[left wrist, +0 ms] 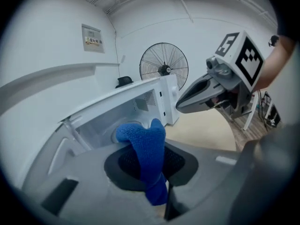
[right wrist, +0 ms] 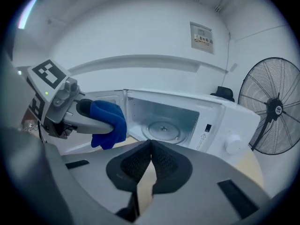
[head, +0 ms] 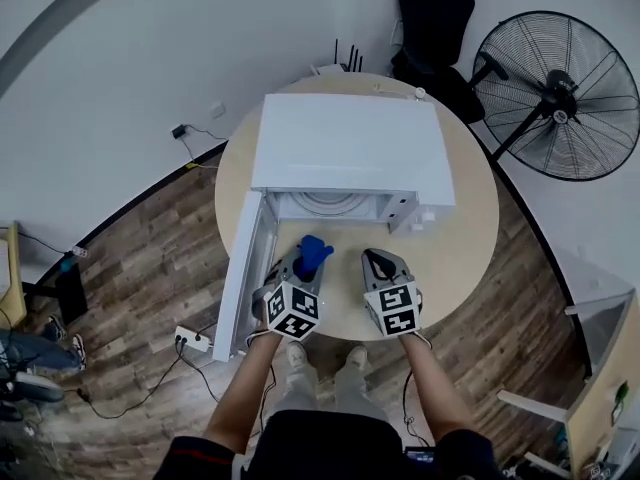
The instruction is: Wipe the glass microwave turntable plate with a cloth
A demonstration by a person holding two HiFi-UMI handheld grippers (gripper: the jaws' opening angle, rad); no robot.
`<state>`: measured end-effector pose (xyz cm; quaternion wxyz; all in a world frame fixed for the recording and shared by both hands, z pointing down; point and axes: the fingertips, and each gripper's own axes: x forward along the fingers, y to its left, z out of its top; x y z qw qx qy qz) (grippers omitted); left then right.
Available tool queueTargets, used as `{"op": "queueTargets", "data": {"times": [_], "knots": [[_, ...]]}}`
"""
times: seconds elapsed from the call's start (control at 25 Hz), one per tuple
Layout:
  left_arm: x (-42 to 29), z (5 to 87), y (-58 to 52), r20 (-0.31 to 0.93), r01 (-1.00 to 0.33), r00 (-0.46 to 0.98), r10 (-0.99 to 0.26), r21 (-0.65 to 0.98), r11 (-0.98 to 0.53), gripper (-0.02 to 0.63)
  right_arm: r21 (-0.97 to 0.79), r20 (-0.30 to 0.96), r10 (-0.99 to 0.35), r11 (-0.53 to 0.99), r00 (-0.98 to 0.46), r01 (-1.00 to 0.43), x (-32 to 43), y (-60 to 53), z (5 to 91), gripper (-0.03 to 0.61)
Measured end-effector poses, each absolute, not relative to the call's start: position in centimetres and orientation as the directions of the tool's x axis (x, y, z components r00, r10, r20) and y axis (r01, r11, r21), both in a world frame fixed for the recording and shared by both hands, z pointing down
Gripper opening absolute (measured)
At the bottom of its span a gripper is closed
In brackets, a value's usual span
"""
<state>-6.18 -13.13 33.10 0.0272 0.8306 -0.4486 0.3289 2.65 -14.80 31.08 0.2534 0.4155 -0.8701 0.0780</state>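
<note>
While the left gripper [head: 301, 264] clamps a nubby blue knitted cloth [head: 314, 251], the round, clear glass turntable plate [right wrist: 162, 128] lies flat inside the open white microwave [head: 350, 148] at twelve o'clock; the right gripper [head: 376, 261] is closed, empty.

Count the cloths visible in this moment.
1: the blue cloth, clamped in the left tongs in front of the open microwave. None shows elsewhere; the table behind the microwave is hidden.

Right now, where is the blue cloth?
The cloth is clamped in the left gripper, left of centre in the head view, before the open microwave.
</note>
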Motion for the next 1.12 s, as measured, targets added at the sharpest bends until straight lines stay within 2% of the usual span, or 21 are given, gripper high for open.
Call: {"op": "queueTargets", "data": {"times": [0.28,0.6,1.12], "knots": [[-7.7,25.5,-10.7,0.471,-0.818,0.449,-0.759,-0.126,-0.561,0.057,0.095,0.398,-0.763,0.586,-0.509,-0.805,4.0,-13.4,23.7,0.011],[-7.7,17.5,-8.1,0.336,-0.840,0.480,-0.810,-0.091,-0.535,0.057,0.083,0.264,-0.798,0.578,-0.542,-0.812,4.3,-10.8,16.4,0.011],[-7.6,9.4,-5.1,0.166,-0.866,0.452,-0.876,-0.153,-0.476,0.057,0.124,0.093,-0.800,0.601,-0.593,-0.790,4.4,-7.2,8.5,0.011]]}}
